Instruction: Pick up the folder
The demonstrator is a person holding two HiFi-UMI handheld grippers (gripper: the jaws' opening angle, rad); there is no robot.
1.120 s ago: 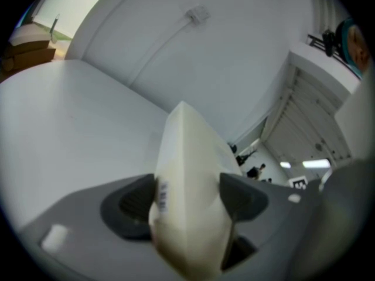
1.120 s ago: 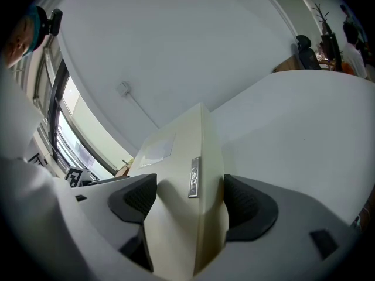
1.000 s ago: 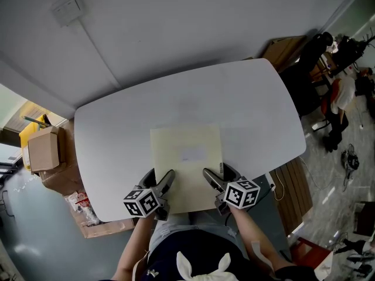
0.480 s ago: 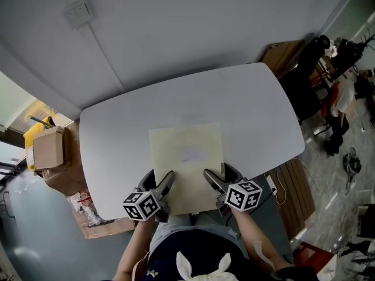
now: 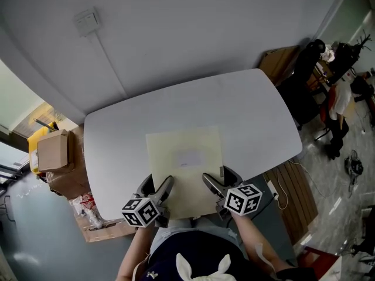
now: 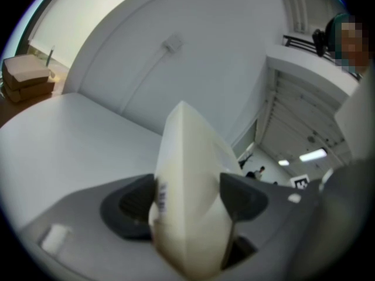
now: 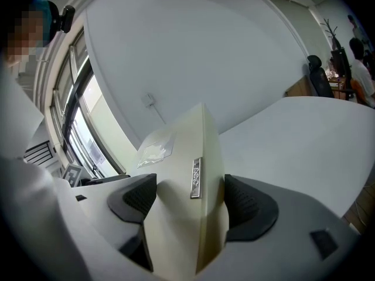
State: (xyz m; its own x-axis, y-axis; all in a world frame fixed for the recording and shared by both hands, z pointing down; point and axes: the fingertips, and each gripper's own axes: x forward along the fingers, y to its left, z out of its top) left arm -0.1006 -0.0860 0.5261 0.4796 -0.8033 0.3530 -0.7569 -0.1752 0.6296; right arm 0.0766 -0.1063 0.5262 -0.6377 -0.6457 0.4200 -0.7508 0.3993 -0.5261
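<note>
My left gripper [image 6: 188,202] was closed on the near left corner of the pale cream, flat rectangular folder [image 5: 184,160], with both dark pads pressed against its two faces. My right gripper [image 7: 191,201] had the near right corner clamped the same way, one pad on each side. A small metal tag [image 7: 196,179] sat on the folder's edge just above the right jaws, and a clear label pocket [image 7: 154,147] lay on its upper face.

From the head view the two grippers stood side by side at the folder's near edge. The folder reached away from me over the middle of the white, rounded-corner table [image 5: 252,107], lying square to it. I could not tell whether its far edge was touching the tabletop.

Off the table's left end, a brown cardboard box [image 5: 51,150] sat on top of other cartons. A white wall plate [image 5: 87,21] was on the grey wall beyond the table. To the right, well apart from the table, there was a dark office chair [image 5: 306,75].
</note>
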